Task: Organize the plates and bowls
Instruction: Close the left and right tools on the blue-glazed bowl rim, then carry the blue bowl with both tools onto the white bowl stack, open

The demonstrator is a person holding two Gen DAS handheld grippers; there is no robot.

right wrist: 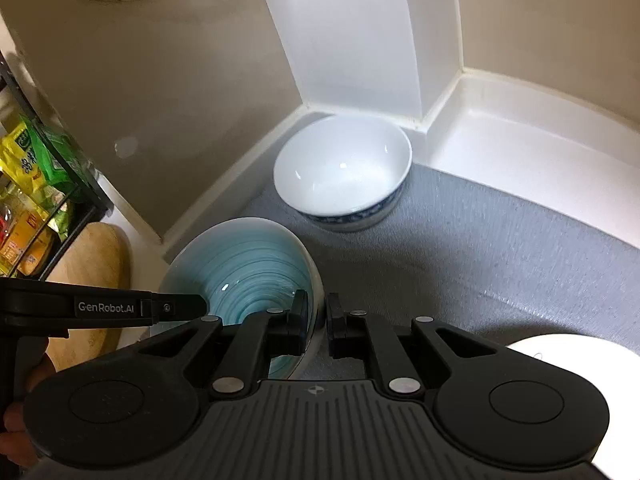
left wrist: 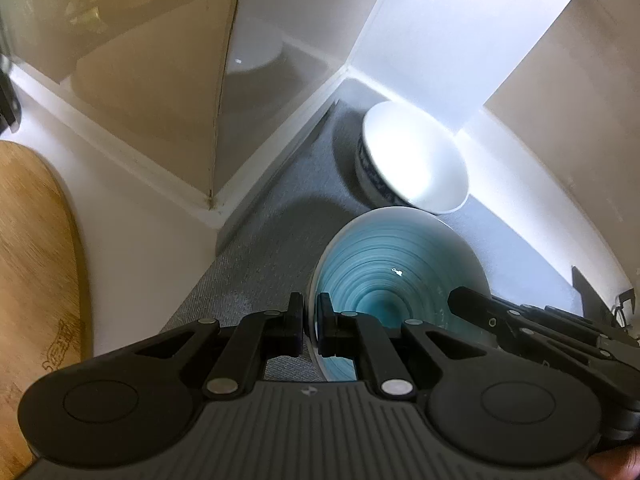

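Left claw (left wrist: 311, 322) pinches the left rim of the teal ribbed bowl (left wrist: 394, 276), one finger outside the wall, one inside. Right claw (right wrist: 318, 320) pinches the opposite rim of the same bowl (right wrist: 244, 264), fingers likewise straddling the wall. From these views it cannot be told whether the bowl rests on the grey mat (right wrist: 500, 240) or sits just above it; it is over the mat's front part, near the mat's left edge. White bowl with blue patterned band (right wrist: 344, 168) stands upright on the mat's far corner, close against the white wall corner (right wrist: 360, 40), apart from the teal bowl. In the left wrist view the same white bowl (left wrist: 412, 156) appears just beyond the teal rim. White plate (right wrist: 568, 354), part hidden behind the right claw body, lies at the mat's near right edge. Wooden board (left wrist: 36, 248) lies on the white tabletop (left wrist: 132, 232), left of the mat. Rack with packets (right wrist: 36, 184) stands at the far left.
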